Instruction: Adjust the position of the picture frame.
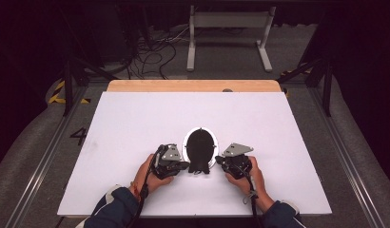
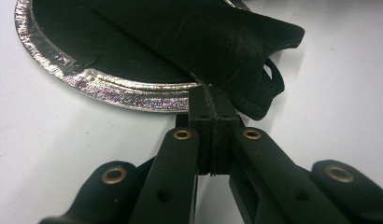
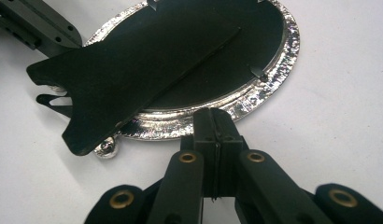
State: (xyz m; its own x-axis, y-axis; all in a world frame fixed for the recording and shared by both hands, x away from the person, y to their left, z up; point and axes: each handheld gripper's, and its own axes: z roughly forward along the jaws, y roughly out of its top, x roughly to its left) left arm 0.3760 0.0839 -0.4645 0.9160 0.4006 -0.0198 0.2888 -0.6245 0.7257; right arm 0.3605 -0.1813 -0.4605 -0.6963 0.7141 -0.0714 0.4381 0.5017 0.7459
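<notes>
An oval picture frame [image 1: 200,145] lies face down on the white board, with a silver rim [image 2: 133,95] [image 3: 273,88] and a black back. Its black easel stand [image 2: 217,42] [image 3: 124,79] sticks out over the near rim toward the person. My left gripper [image 1: 186,165] [image 2: 212,93] is shut, its tips at the rim's edge under the stand, nothing between the jaws. On the other side my right gripper [image 1: 219,161] [image 3: 213,116] is shut too, with its tips against the silver rim. The left gripper's body [image 3: 35,23] shows at the right gripper view's top left.
The white board [image 1: 136,118] spreads wide around the frame, with a wooden strip [image 1: 193,86] along its far edge. Beyond the table stand a white metal support [image 1: 229,33] and loose cables [image 1: 150,52] on the floor. A small silver foot [image 3: 107,148] pokes out below the rim.
</notes>
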